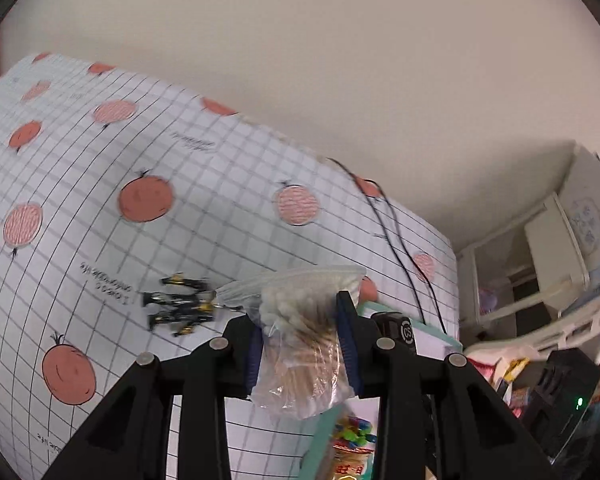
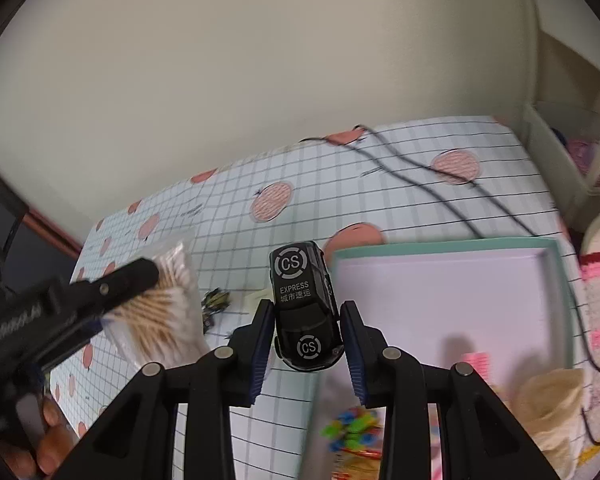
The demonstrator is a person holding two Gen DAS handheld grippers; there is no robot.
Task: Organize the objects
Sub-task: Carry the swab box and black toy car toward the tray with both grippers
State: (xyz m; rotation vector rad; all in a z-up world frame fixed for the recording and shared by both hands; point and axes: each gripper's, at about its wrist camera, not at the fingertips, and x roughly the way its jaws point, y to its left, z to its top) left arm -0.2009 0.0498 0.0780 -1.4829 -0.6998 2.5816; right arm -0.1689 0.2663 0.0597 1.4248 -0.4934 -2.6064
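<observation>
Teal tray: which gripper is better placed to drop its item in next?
Right. Its gripper holds the toy car right beside the tray; the left gripper, holding the cotton swabs, is farther away.

Black toy car [image 2: 306, 316] between the right fingers, "CS" roundels on roof and bonnet, "EXPRESS" with Chinese characters "城市速运" on its roof

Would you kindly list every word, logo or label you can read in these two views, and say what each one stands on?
"CS": ringed logo on the roof and hood of the black toy car.
"EXPRESS" with "城市速运" below: on the car's roof.
"CS": the same logo on the car in the left wrist view.
Script print on the checked tablecloth: too blurred to read.
White lettering on the left gripper: blurred, unreadable.
</observation>
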